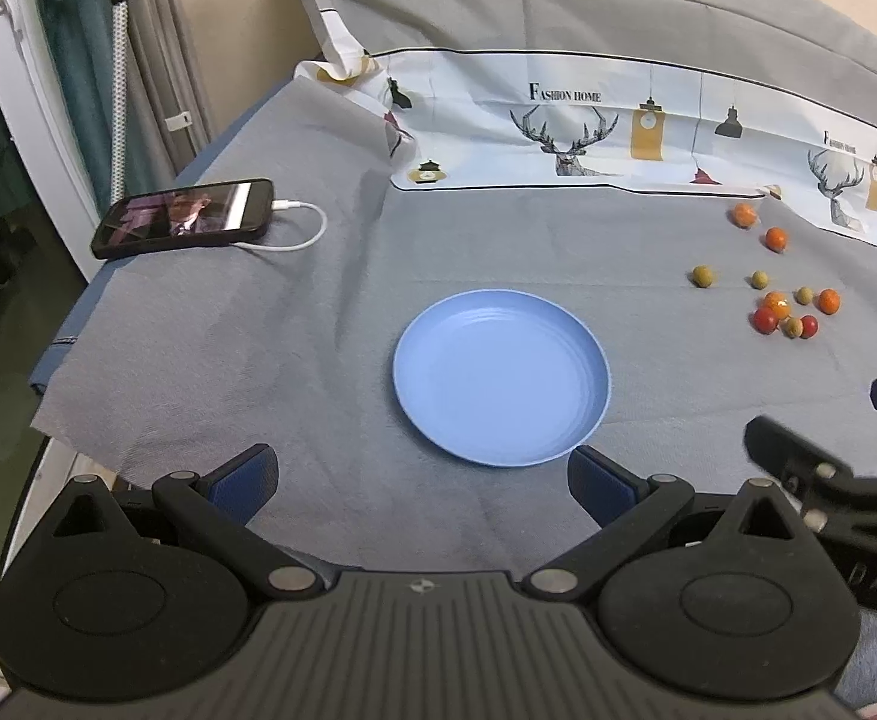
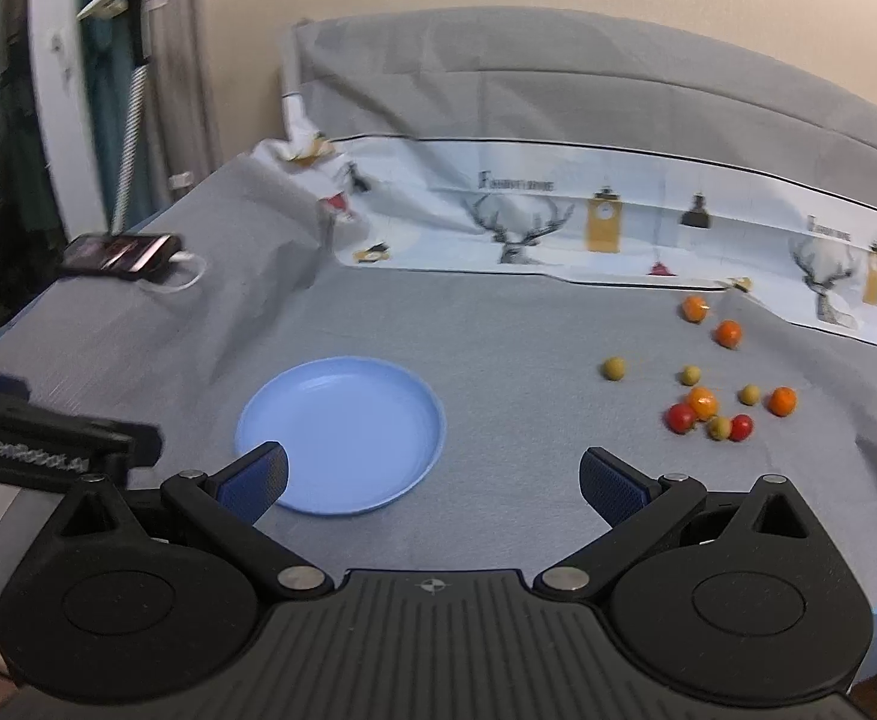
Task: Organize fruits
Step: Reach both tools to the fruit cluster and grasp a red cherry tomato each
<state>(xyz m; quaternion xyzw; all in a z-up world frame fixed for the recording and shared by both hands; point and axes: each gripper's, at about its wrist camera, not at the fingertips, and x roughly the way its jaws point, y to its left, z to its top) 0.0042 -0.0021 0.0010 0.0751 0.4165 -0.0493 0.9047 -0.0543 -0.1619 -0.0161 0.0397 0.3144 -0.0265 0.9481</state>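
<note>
An empty blue plate (image 1: 501, 378) (image 2: 342, 435) lies on the grey cloth. Several small fruits, red, orange and olive-green, are scattered to its right, with a tight cluster (image 1: 789, 312) (image 2: 720, 408) and two orange ones (image 1: 775, 238) (image 2: 727, 333) farther back. My left gripper (image 1: 423, 483) is open just short of the plate's near rim, holding nothing. My right gripper (image 2: 432, 486) is open too, hovering between the plate and the fruits; its left fingertip overlaps the plate's rim. In the left wrist view the right gripper's fingers (image 1: 798, 456) show at the right edge.
A phone (image 1: 183, 219) (image 2: 117, 255) with a lit screen and a white cable lies at the table's far left near the edge. A printed white cloth (image 1: 588, 126) (image 2: 558, 216) runs along the back. A grey cushion rises behind it. The left gripper's body (image 2: 48, 444) shows at left.
</note>
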